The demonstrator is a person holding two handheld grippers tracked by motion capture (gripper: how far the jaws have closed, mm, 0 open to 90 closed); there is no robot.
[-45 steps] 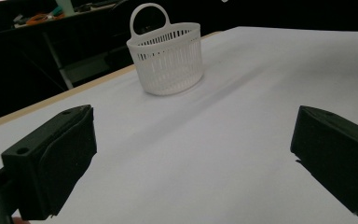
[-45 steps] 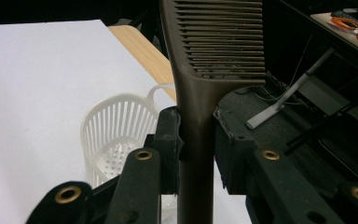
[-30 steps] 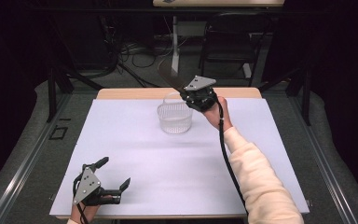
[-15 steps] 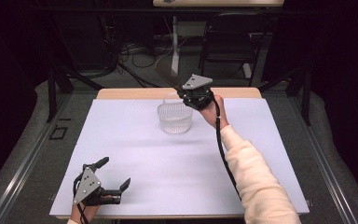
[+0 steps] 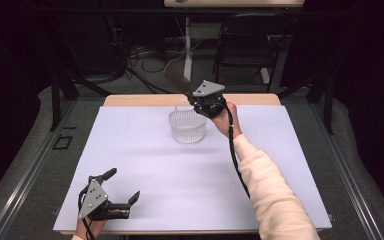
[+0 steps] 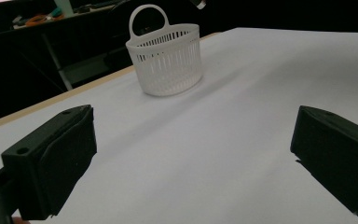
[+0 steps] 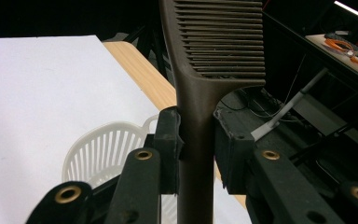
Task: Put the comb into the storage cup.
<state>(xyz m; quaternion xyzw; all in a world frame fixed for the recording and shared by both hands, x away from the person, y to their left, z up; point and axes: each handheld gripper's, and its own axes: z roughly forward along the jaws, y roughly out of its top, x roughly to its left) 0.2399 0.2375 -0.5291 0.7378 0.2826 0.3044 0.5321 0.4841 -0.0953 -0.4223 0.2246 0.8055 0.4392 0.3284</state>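
While the high view sets the right claw (image 5: 196, 98) above the far edge of the white tabletop (image 5: 145, 165), just over the white slotted basket (image 5: 187, 126), the right gripper view brings out what is harder to read from above: a dark brown comb (image 7: 200, 93) is pinched by its handle between the two black pads, teeth end rising upward, with the basket's rim and loop handle below and behind the jaws. From above the comb (image 5: 179, 80) is a slim dark blade slanting up and left from that claw, out over the dark floor beyond the tabletop. The left claw (image 5: 122, 187) rests at the near left corner of the tabletop, well apart from the basket, jaws spread wide with nothing between them. The left gripper view confirms that: bare white surface lies between its two black jaws, and the basket (image 6: 165, 60) stands upright farther off, its vertical slots and arched handle sharp, near the wooden strip at the tabletop's edge. No brand, label or writing can be read on the comb, basket or either claw.
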